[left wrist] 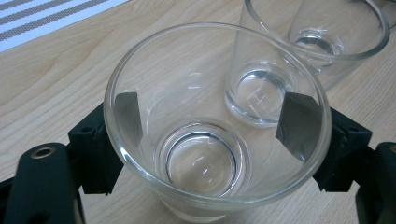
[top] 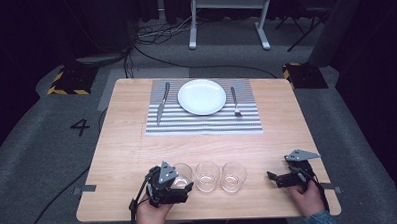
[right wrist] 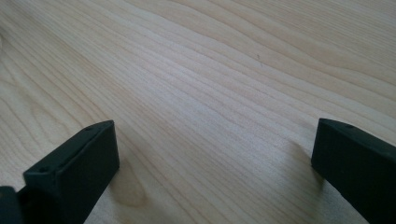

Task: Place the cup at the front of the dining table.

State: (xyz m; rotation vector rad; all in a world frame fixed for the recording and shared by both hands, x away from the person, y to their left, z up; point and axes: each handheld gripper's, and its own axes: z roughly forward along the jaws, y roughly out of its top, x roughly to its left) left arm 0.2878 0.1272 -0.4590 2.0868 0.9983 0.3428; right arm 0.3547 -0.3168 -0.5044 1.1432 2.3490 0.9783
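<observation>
Step in hand: the left gripper (top: 181, 185) is taking hold of the nearest clear, round drinking glass (left wrist: 217, 126), the leftmost of a row of three at the near edge of the light wooden surface (top: 137, 144); by my reading this is the grasp stage of a table-setting job.
Left gripper state: its two black jaws are standing either side of the glass wall, pads (left wrist: 128, 116) showing through the glass and seeming to press it, so it is gripping the glass, though how firmly I cannot tell.
Glass position: it is sitting between the jaws, upright, base seemingly on the surface.
Neighbouring glass: the second clear glass (left wrist: 261, 88) is standing just beyond the held one, on the gripper's far right side, very close; whether the two are touching I cannot tell.
Third glass: the last clear glass (top: 234, 176) is standing further along the row, between the two grippers.
Right gripper state: the right gripper (top: 278, 178) is resting wide open over bare wood, holding nothing, well apart from the glasses.
Place setting: far ahead of both grippers, a striped grey-and-white placemat (top: 204, 123) is carrying a round white plate (top: 202, 96), a metal knife (top: 162, 102) and a metal fork (top: 234, 101).
Next move calls for: probably a straight lift clear of the neighbour, then a level carry forward towards the placemat.
</observation>
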